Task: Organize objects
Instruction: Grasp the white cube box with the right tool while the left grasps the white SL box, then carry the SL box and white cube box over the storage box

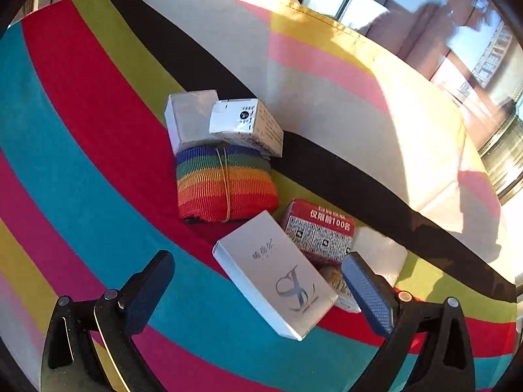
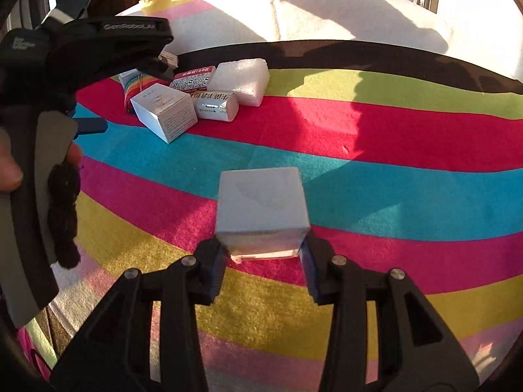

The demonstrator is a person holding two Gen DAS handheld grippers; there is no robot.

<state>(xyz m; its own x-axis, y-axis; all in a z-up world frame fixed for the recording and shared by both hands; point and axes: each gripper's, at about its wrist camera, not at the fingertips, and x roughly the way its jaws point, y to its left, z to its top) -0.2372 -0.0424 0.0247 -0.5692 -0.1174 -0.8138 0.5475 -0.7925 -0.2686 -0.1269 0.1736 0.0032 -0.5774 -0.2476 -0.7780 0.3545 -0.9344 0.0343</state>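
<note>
Matt woven striped cloth [image 2: 359, 124]; glossy card box [image 1: 278, 277]; ribbed rainbow webbing [image 1: 225, 184].

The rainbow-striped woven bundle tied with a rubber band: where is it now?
Left wrist view, centre: the rainbow-striped woven bundle lies on the striped cloth, below two white boxes, up-left of the red QR-code box.

left tool [image 1: 258, 289]: spread wide, tilted down | right tool [image 2: 263, 258]: clamped, tilted down
</note>
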